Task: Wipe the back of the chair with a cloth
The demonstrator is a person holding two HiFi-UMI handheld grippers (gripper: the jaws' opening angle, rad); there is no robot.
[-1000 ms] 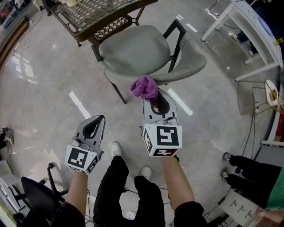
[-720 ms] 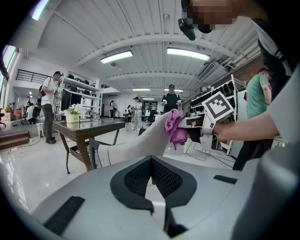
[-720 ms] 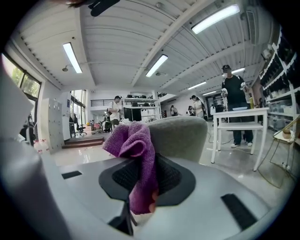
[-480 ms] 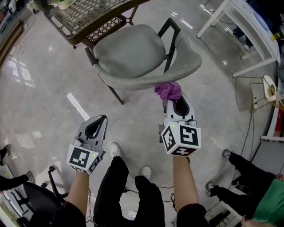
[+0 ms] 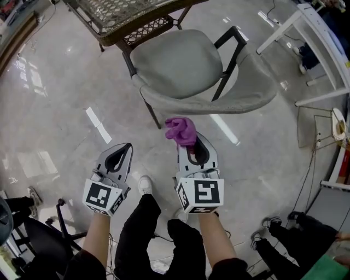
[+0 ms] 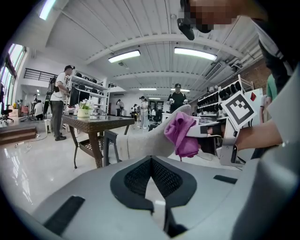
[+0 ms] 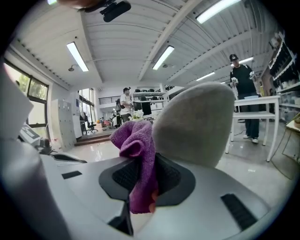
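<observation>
A grey padded chair with a black frame (image 5: pixel 175 63) stands on the pale floor ahead of me. Its curved backrest (image 5: pixel 235 101) faces me, seen also in the right gripper view (image 7: pixel 197 122) and the left gripper view (image 6: pixel 145 140). My right gripper (image 5: pixel 190 140) (image 7: pixel 140 161) is shut on a purple cloth (image 5: pixel 181 130) (image 7: pixel 137 150) (image 6: pixel 182 135), held just at the left part of the backrest's outer face; I cannot tell whether they touch. My left gripper (image 5: pixel 120 149) (image 6: pixel 152 159) hangs lower left, shut and empty, apart from the chair.
A wicker table with a glass top (image 5: pixel 123 16) stands behind the chair. A white table (image 5: pixel 322 44) is at the upper right. Other people's legs (image 5: pixel 290 240) are at the lower right, a black office chair (image 5: pixel 38 240) at the lower left. People stand farther back in the room.
The right gripper carried the cloth rightward along the backrest, then back to the left and slightly toward me. The left gripper has stayed in place.
</observation>
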